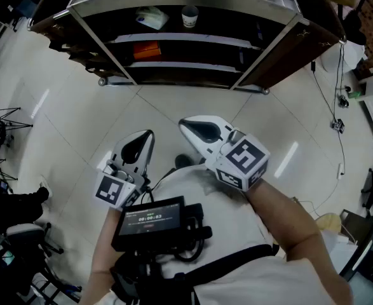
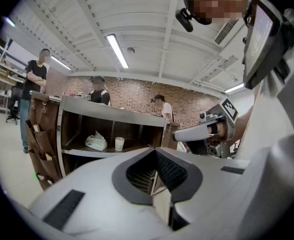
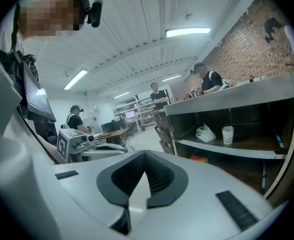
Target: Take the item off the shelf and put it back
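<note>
The left gripper (image 1: 147, 136) and the right gripper (image 1: 185, 126) are held low, close to the person's body, in the lower middle of the head view. I judge this is a waiting pose, as the reach is not yet begun. Both claws are clenched, with nothing between the jaws. The shelf (image 1: 186, 2) stands at the upper edge, well apart from them. On its upper board a paper cup (image 1: 190, 16) and a white pack (image 1: 152, 19) sit near each other. Which one is the item I cannot tell.
</note>
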The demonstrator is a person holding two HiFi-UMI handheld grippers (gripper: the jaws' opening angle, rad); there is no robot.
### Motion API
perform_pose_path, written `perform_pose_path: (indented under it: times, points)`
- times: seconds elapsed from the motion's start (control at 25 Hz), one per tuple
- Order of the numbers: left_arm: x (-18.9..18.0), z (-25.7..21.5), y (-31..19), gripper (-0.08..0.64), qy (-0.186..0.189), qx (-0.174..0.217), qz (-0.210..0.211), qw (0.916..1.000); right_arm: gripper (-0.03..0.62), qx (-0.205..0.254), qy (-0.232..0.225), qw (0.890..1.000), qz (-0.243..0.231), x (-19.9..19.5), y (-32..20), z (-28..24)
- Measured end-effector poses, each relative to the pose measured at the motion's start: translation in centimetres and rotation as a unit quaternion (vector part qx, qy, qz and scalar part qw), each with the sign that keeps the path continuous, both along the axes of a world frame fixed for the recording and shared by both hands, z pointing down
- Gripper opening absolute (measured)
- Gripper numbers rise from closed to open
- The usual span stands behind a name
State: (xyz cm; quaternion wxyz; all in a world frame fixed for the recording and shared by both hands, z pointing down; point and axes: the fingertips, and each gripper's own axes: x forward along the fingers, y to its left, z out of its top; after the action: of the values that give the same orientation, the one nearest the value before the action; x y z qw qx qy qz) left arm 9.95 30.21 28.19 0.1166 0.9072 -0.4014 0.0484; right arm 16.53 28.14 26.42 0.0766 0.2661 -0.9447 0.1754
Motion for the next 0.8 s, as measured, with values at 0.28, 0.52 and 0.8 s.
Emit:
perform_pose_path:
  times: [0.28, 0.52, 0.8]
  points:
    - [-2.2, 0.4, -1.4, 0.006, 0.0, -0.005, -0.021, 0.9998, 0.005, -0.012, 0.002, 1.0, -0.012, -1.9, -2.2, 1.1]
    - [-4.2, 1.7, -4.3, 0.006, -0.004, -0.02, -0.055, 0.9983, 0.005, -0.019, 0.007, 0.999, -0.037, -3.2, -5.5, 2.7]
    - [-7.5, 1.3, -10.1, 0.006, -0.021, -0.055, -0.075, 0.9954, 0.005, -0.056, -0.009, 0.997, -0.049, -6.7, -12.0, 5.5]
